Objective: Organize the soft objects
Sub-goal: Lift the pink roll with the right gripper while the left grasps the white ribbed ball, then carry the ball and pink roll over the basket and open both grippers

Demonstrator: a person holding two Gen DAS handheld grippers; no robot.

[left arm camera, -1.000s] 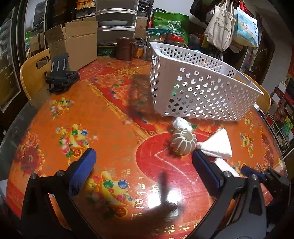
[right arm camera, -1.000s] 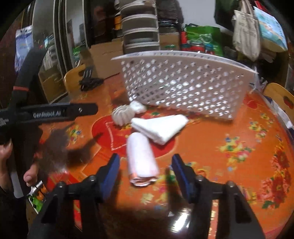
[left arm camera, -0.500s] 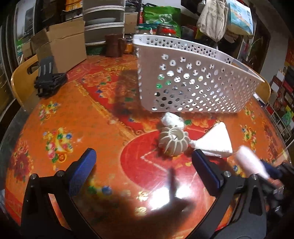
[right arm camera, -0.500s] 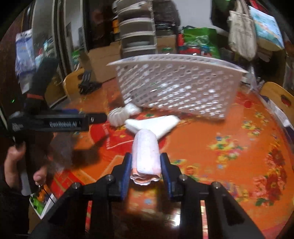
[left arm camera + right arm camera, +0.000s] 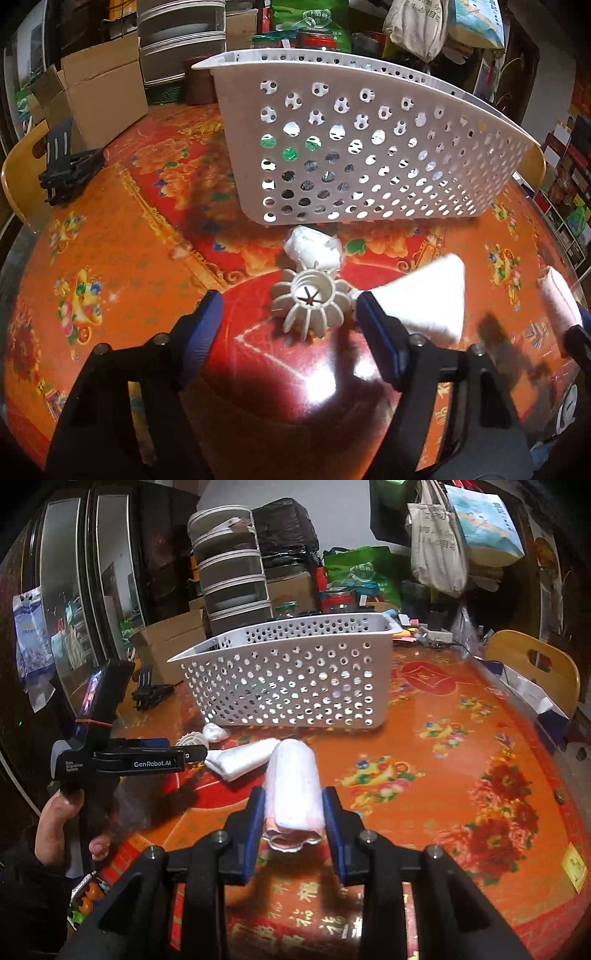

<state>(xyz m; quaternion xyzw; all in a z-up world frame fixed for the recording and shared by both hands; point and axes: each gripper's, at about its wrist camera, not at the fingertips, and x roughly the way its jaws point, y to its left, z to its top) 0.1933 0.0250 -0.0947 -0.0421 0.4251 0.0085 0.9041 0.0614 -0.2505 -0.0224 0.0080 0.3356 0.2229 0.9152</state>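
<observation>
Cluttered dining room, boxes and bags crowding the back; a round table (image 5: 110,258) in a red and orange flowered cloth is carrying the work. White perforated basket (image 5: 288,675) is standing at the middle of it.

Right gripper (image 5: 293,825) is holding a rolled pink-white towel (image 5: 293,786), pads pressing both sides of the roll near its end, the rest sticking forward toward the basket. Roll is off the table.

Left gripper (image 5: 290,325) is closing its jaws, pads still apart and touching nothing; a ribbed cream scrubber (image 5: 312,302) is sitting between and just ahead of them. A white wad (image 5: 314,249) is lying just behind it by the basket wall, and a folded white cloth (image 5: 424,299) just beside the right-hand pad.

Risks, as judged: the towel is gripped near one end, so it may droop or slide out on the way over the basket rim. The closing left pad may snag the folded cloth's corner and drag it along.

Pose: both grippers are tilting down toward the table. A hand (image 5: 62,823) is gripping the left tool's handle low at the table edge.
</observation>
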